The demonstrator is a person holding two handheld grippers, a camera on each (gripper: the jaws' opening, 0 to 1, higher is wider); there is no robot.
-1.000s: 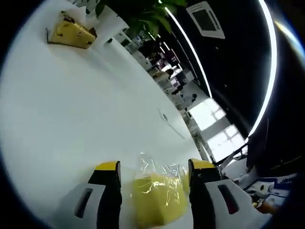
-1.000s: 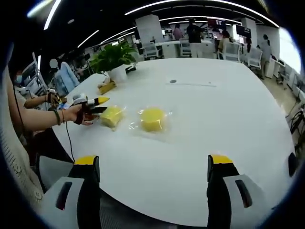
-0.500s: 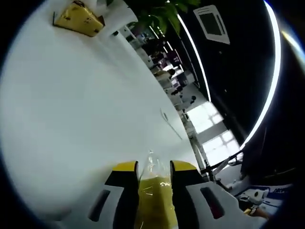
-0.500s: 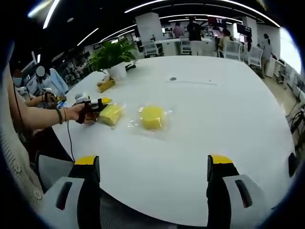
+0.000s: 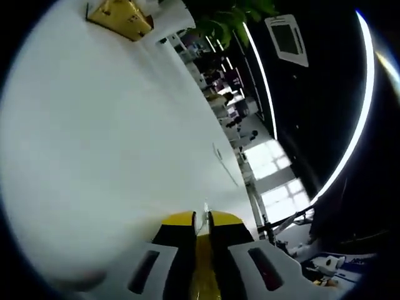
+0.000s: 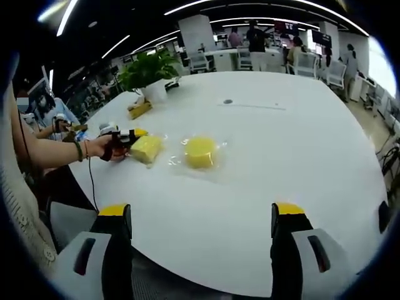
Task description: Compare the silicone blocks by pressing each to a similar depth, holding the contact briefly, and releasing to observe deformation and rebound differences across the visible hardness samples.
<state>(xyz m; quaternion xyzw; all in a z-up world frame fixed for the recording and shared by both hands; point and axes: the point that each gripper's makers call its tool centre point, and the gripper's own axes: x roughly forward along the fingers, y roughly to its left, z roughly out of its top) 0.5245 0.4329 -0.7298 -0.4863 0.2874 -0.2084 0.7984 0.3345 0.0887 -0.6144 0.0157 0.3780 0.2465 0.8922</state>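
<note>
Since a second ago I had squeezed my left claw (image 5: 201,220) nearly together on the bagged square yellow silicone block (image 6: 146,149), testing its give. My right claw (image 6: 200,215) hung spread, waiting; the round yellow block (image 6: 200,152) lay just beside on the white counter (image 6: 262,156).

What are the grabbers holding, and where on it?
The left gripper squeezes the square yellow block in its clear wrap, pinched at one edge. The right gripper is open, holding nothing.
</note>
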